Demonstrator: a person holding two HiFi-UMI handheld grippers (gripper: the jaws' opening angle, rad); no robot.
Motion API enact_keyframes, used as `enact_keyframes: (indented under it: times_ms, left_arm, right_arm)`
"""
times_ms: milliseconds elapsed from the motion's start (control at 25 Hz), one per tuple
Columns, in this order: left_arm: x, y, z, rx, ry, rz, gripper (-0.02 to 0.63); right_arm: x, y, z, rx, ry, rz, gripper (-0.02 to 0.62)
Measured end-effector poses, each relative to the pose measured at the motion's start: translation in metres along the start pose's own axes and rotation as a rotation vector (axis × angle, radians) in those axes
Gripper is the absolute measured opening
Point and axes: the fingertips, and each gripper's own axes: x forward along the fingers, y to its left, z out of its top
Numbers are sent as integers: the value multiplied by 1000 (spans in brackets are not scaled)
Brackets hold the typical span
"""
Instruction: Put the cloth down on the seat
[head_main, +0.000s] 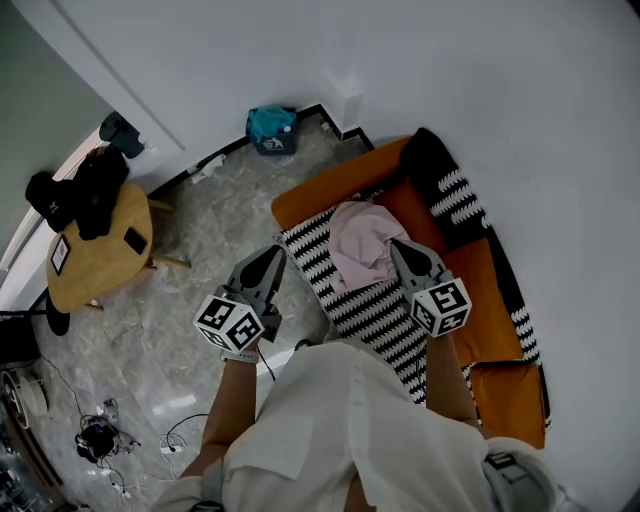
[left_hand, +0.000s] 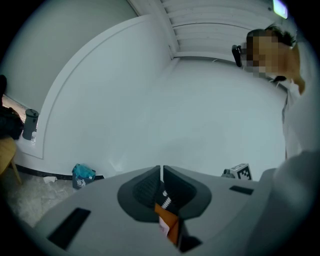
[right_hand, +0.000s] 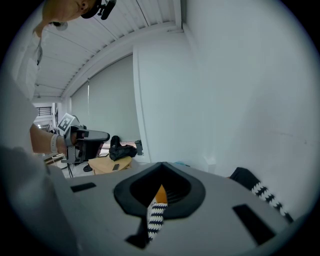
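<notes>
A crumpled pink cloth (head_main: 360, 240) lies on the black-and-white striped cover (head_main: 370, 315) of the orange seat (head_main: 480, 290). My right gripper (head_main: 396, 243) hovers at the cloth's right edge with its jaws shut and nothing between them. My left gripper (head_main: 277, 250) hangs left of the cloth, over the seat's left edge, also shut and empty. In the left gripper view the jaws (left_hand: 161, 172) meet in a thin slit, with striped and orange fabric showing below. In the right gripper view the closed jaws (right_hand: 162, 168) show the same fabric beneath.
A black-and-white striped cushion (head_main: 445, 190) leans at the seat's far end. A round wooden table (head_main: 100, 250) with black items stands to the left. A teal bag (head_main: 272, 128) sits by the white wall. Cables (head_main: 100, 435) lie on the marble floor.
</notes>
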Motion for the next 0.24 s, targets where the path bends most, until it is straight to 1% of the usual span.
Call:
enact_keyframes:
  times_ms: [240]
  left_arm:
    - [4, 0, 0, 2, 3, -5, 32]
  right_arm:
    - [1, -2, -1, 0, 3, -1, 8]
